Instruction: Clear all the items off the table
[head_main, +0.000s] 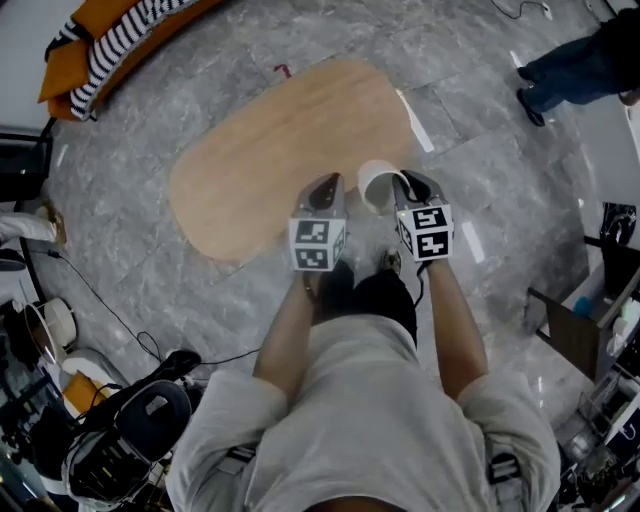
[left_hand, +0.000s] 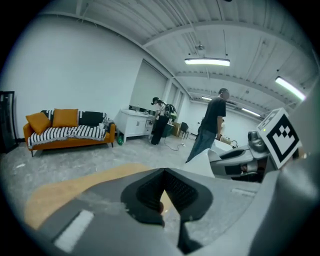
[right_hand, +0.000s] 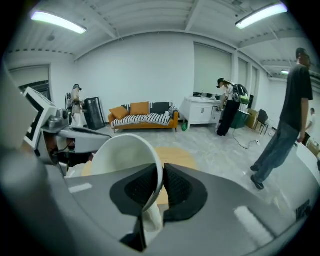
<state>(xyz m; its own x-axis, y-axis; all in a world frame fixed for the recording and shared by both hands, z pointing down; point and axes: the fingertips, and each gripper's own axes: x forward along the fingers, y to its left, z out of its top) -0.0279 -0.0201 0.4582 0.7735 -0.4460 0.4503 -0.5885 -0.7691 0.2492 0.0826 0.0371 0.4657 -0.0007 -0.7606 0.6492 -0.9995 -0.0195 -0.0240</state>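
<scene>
The light wooden table (head_main: 260, 160) has a bare top. Over its near right edge my right gripper (head_main: 403, 186) is shut on the rim of a white cup (head_main: 376, 184). In the right gripper view the cup (right_hand: 125, 155) wall is pinched between the two black pads of the right gripper (right_hand: 161, 175), with the cup's mouth tipped to the left. My left gripper (head_main: 325, 192) hovers beside it over the table's near edge. In its own view the left gripper (left_hand: 164, 176) has its pads together with nothing between them, and the cup (left_hand: 202, 159) shows to its right.
An orange sofa (head_main: 110, 40) with a striped blanket stands beyond the table's far left. A person (head_main: 575, 65) stands on the grey marble floor at the far right. Equipment and cables (head_main: 130, 430) crowd the floor at my near left; shelving (head_main: 610, 330) at my right.
</scene>
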